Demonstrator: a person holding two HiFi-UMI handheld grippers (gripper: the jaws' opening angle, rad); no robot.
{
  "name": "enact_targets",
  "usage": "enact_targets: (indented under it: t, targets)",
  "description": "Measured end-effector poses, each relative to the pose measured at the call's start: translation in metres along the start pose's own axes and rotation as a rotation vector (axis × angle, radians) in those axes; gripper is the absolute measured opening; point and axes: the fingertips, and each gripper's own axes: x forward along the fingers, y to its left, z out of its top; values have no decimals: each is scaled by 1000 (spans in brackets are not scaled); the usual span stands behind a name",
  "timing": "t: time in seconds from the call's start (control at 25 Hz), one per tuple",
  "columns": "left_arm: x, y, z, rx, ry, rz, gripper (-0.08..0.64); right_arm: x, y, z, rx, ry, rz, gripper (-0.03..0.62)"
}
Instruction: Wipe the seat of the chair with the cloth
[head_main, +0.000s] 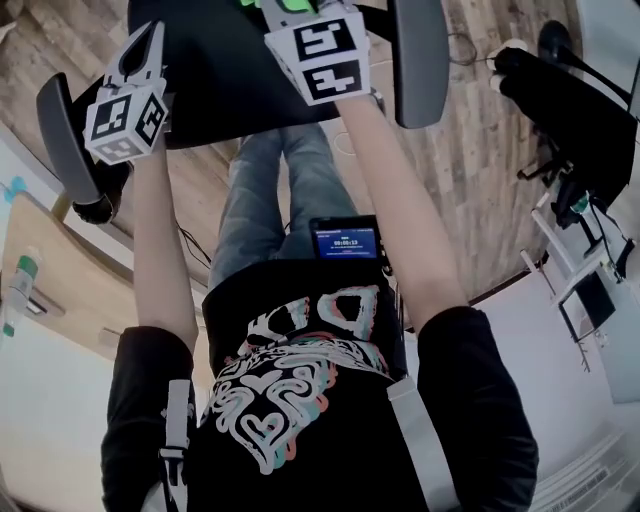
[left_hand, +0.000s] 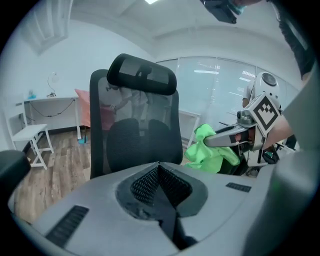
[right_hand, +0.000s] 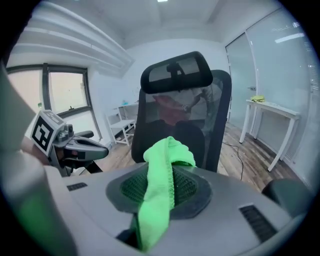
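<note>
I've got the right gripper (right_hand: 161, 175) clamped on the cloth (left_hand: 211, 154) over the chair seat (head_main: 220, 70), left gripper (left_hand: 159, 170) closed on nothing; I'd press the cloth flat, then wipe in overlapping strokes

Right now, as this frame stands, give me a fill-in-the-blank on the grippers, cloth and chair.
1. The right gripper is shut on a green ___.
2. The left gripper is shut and holds ___.
3. The chair is ___ in colour.
Missing words: cloth; nothing; black.
</note>
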Motion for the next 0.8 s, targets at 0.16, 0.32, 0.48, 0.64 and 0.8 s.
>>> enact_targets:
  t: [0.16,0.32,0.48,0.64,0.8]
  targets:
    - [-10,-11,42,33,-43,6,0,-34,-13,34,-9,-68,-15,100]
    - [-29,-30,80,76,-71,2,0,-70,-27,58,-7,-114,-28,100]
    - [-57,-45,106,78,-85,13,2,-111,-32,82,12,-165,-28,100]
    - [-81,-50,136,83,-126,52,0,-149,-33,108,10,-213,-40,100]
    - [-103,-52,170,93,-177,84,2,-181,-38,138,-43,-263,-65,100]
